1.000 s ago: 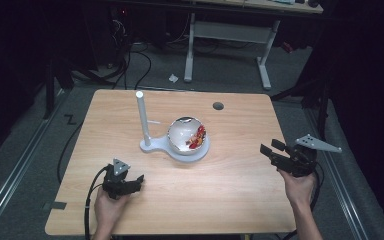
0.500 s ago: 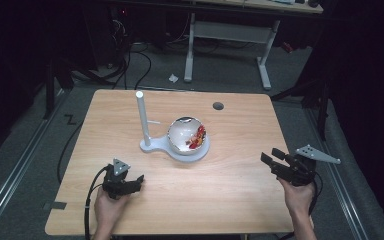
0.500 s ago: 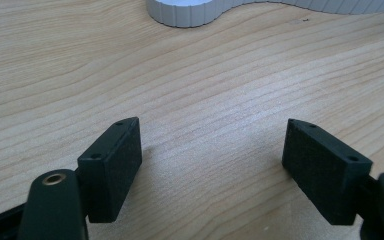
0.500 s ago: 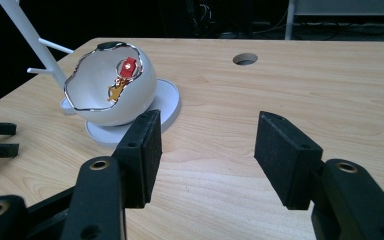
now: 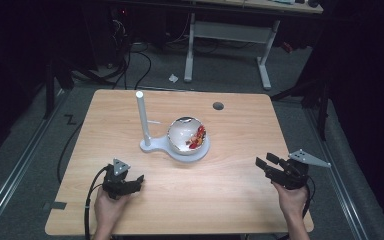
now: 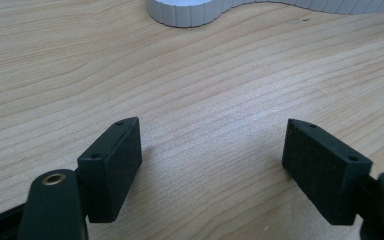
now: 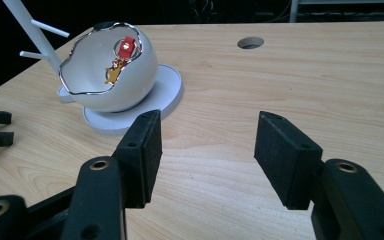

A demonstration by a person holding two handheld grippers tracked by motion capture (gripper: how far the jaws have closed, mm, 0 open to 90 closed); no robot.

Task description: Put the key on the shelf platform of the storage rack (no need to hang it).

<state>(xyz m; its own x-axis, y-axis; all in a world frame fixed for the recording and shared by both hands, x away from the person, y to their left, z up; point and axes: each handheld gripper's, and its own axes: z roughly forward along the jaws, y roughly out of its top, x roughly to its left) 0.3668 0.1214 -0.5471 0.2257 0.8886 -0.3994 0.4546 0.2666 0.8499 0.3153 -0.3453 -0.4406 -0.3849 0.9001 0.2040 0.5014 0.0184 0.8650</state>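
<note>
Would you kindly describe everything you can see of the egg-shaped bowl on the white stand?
The egg-shaped bowl looks like glossy white ceramic, shaped as a cracked eggshell with a jagged, silvery rim. It sits upright, its opening tilted toward the person's right side, on the round plate of a white stand near the table's middle. Inside lie small trinkets: a red piece on a ring and something gold-coloured, too small to identify. Only the stand touches the bowl from outside; both grippers are well away from it.

Bare tabletop [image 5: 230, 195] between claws; egg bowl [image 5: 187, 136], post [image 5: 142, 120] beyond.
</note>
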